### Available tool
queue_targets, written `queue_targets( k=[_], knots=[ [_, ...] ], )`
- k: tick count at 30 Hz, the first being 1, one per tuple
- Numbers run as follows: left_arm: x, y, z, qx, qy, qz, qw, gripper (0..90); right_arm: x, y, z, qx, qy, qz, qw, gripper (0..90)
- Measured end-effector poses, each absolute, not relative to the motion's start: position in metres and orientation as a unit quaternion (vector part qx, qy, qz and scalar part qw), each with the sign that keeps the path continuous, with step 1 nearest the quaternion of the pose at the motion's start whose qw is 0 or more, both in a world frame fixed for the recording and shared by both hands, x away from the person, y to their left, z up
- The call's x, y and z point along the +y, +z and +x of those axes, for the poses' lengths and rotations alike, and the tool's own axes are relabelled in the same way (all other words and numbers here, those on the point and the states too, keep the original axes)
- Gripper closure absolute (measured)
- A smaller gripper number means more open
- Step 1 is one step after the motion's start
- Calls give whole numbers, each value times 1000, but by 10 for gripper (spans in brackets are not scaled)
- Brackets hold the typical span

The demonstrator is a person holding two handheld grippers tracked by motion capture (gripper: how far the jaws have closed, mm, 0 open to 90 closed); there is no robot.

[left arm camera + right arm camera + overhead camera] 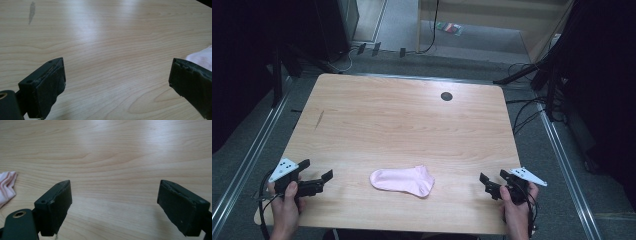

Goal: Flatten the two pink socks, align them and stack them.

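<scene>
- The pink sock (402, 181) lies flat on the wooden table (402, 120), near the edge closest to you, about midway between your two hands.
- Your left gripper (318, 170) sits well to the left of the sock, jaws spread wide with nothing between them but bare wood.
- Your right gripper (493, 179) sits well to the right of the sock, jaws just as wide apart and holding nothing.
- A small dark round hole (446, 96) lies far beyond the sock, toward the table's far edge.
</scene>
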State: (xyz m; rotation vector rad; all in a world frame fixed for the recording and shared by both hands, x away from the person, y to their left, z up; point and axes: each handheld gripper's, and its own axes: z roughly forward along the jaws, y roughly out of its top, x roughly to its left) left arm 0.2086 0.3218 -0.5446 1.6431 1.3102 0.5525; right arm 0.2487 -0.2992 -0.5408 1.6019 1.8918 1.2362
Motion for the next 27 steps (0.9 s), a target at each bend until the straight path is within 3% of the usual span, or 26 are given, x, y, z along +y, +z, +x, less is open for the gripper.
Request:
queue_targets(
  k=[27],
  knots=[
    [379,-548,185,566,261,652,433,14,-352,-547,218,652,429,597,186,129]
  ],
)
